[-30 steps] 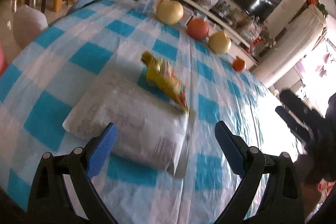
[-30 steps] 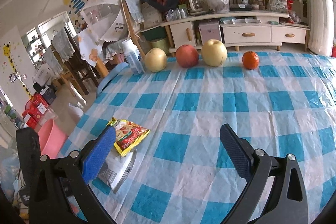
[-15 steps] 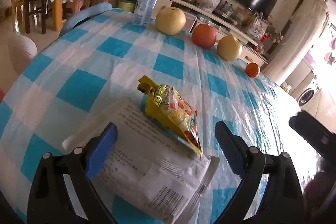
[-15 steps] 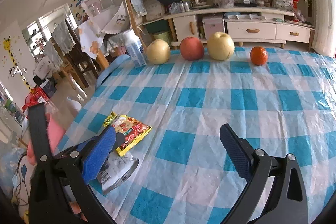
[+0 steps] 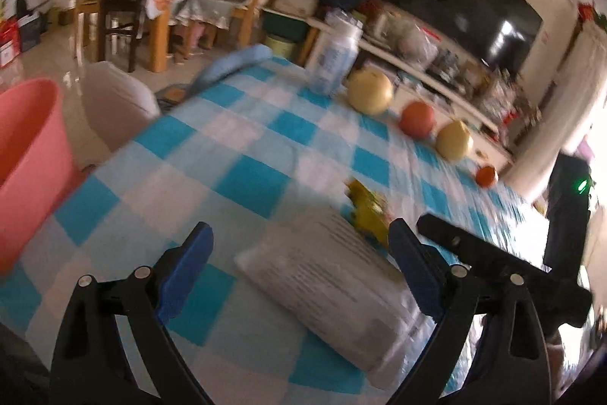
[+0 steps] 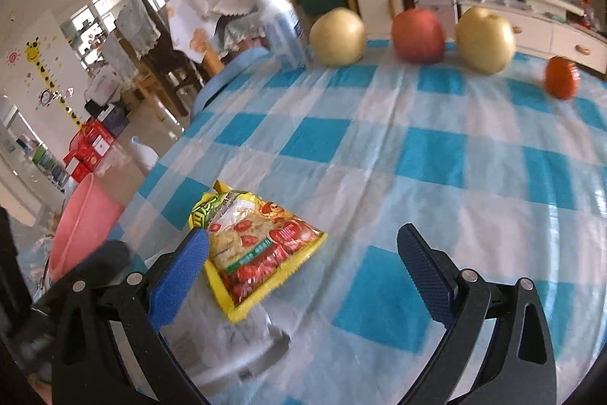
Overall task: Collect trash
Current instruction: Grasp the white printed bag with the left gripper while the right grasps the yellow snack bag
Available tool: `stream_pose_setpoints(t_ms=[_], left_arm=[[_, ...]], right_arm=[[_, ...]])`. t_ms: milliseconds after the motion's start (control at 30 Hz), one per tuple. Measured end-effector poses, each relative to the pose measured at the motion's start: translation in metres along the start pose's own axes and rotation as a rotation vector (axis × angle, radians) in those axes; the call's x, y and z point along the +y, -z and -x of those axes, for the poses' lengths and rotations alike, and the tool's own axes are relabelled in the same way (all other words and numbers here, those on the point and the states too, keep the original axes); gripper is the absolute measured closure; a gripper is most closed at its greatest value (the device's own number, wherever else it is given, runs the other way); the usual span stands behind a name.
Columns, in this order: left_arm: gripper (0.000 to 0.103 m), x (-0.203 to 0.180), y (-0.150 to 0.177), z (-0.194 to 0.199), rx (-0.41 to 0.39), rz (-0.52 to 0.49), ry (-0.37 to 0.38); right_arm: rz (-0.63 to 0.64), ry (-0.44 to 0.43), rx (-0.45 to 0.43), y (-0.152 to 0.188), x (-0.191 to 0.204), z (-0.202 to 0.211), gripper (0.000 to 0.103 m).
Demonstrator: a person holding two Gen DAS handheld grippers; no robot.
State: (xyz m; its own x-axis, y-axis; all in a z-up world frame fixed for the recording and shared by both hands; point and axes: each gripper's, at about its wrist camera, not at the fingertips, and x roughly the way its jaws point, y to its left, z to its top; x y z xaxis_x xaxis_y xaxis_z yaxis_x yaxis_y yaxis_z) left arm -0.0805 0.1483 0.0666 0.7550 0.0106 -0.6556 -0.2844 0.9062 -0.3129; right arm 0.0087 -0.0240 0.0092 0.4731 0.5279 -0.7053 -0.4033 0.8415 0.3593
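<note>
– Where's the trash?
– I see the yellow snack wrapper [image 6: 258, 245] overlapping the white packet [image 5: 334, 295] on the checked tablecloth [image 6: 417, 147]

– Grippers?
– My left gripper [image 5: 299, 272] and right gripper [image 6: 303, 276] both gape wide, empty

Ahead of the open right claw [image 6: 303, 268], bare bench [image 6: 436, 154] runs clear to the far edge, where a bottle [image 6: 282, 25] and four fruits [image 6: 417, 35] stand in a row. Just inside its left finger lies a yellow snack packet [image 6: 261, 245]. A white packet [image 5: 334, 287] fills the gap of the open left claw [image 5: 299, 264].
</note>
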Motion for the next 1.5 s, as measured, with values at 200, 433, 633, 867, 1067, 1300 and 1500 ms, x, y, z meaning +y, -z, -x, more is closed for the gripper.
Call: stream_pose_setpoints(t_ms=[200, 433, 633, 867, 1067, 1300, 1500], left_arm=[[0.009, 0.026, -0.006, -0.007, 0.009, 0.077, -0.009], [0.009, 0.033, -0.004, -0.014, 0.032, 0.1, 0.023], [0.009, 0.034, -0.002, -0.017, 0.051, 0.112, 0.041], [0.009, 0.019, 0.005, -0.012, 0.067, 0.102, 0.074], [0.009, -0.008, 0.021, -0.014, 0.122, 0.057, 0.084], [0.009, -0.036, 0.033, -0.019, 0.167, 0.042, 0.059], [0.009, -0.047, 0.032, -0.037, 0.211, 0.058, 0.0]], right_arm=[[0.114, -0.051, 0.028, -0.006, 0.027, -0.017, 0.005], [0.223, -0.007, 0.099, -0.006, 0.036, -0.037, 0.015], [0.259, -0.029, 0.105, -0.003, 0.039, -0.034, 0.029], [0.23, -0.018, 0.094, 0.0, 0.028, -0.021, 0.039], [0.162, 0.087, 0.06, 0.0, -0.005, -0.002, 0.041], [0.099, 0.205, 0.039, -0.001, -0.034, 0.014, 0.041], [0.05, 0.212, 0.037, -0.002, -0.046, 0.019, 0.041]])
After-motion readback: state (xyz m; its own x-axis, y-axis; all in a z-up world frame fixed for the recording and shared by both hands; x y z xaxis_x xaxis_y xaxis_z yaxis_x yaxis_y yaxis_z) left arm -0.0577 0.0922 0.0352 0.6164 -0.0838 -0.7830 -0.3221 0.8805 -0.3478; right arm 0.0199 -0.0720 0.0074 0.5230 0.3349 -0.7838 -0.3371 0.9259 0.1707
